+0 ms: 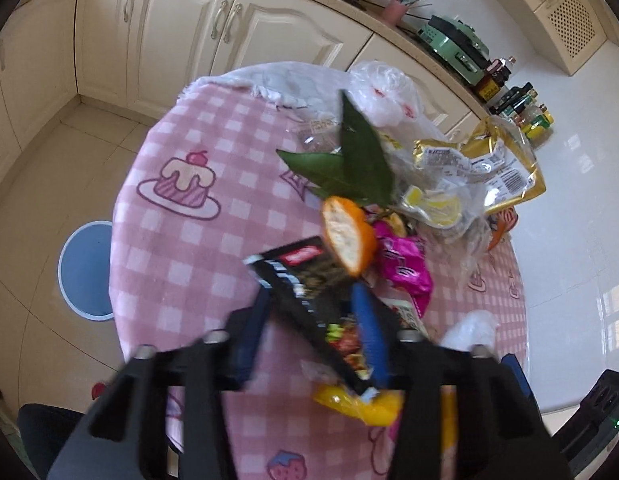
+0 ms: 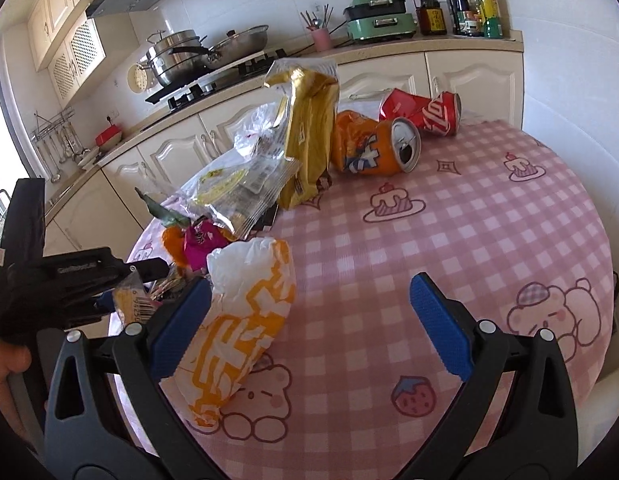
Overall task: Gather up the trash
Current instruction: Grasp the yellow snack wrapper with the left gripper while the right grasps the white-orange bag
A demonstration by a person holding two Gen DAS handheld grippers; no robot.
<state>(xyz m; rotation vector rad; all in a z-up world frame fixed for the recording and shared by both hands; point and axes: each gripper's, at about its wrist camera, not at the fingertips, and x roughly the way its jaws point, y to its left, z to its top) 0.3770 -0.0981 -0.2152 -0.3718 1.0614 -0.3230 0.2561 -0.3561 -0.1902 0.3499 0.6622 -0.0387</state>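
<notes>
black wrapper point(image 1: 305, 292) | tilted, between blue pads | orange peel point(image 1: 347, 236) (pith up) beside

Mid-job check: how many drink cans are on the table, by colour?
Orange can: 1
Red can: 1
Total: 2, both crushed and lying on their sides on the pink checked tablecloth, the red one behind the orange one.

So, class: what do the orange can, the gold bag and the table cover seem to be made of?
Orange can: thin painted metal, likely aluminium; dented, bare silver top.
Gold bag: metallised plastic film, probably; glossy, creased.
Table cover: matte pink checked fabric, seemingly; fuzzy, fringed edge in the left view.
</notes>
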